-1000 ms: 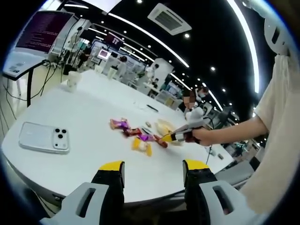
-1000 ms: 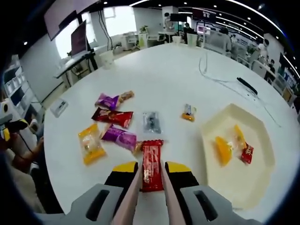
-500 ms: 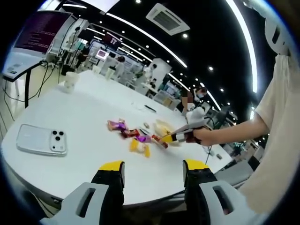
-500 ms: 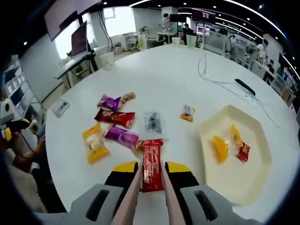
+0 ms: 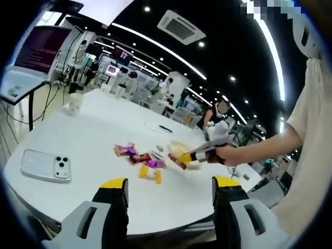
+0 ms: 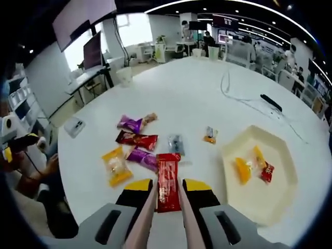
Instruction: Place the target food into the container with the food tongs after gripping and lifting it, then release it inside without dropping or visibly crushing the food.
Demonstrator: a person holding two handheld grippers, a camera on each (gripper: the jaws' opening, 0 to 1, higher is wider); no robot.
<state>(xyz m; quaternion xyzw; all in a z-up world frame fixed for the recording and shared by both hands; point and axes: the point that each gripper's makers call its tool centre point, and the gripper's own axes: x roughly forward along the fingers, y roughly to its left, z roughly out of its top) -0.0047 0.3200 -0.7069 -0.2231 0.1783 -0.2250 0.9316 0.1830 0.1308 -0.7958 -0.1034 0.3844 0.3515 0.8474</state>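
Observation:
In the right gripper view my right gripper is shut on a red snack bar, held in the air above the white table. To the right lies a cream hexagonal tray holding an orange packet and a red one. The left gripper view shows the right gripper from the side, held by a hand, with the red bar over the tray. My left gripper is open and empty near the table's front edge.
Loose snacks lie left of the tray: a yellow packet, purple ones, a dark red one, a clear one and a small orange one. A phone lies at left. A paper cup and a cable lie farther off.
The right gripper has risen with the red bar, so the table looks farther away. The left gripper's jaws have spread a little wider.

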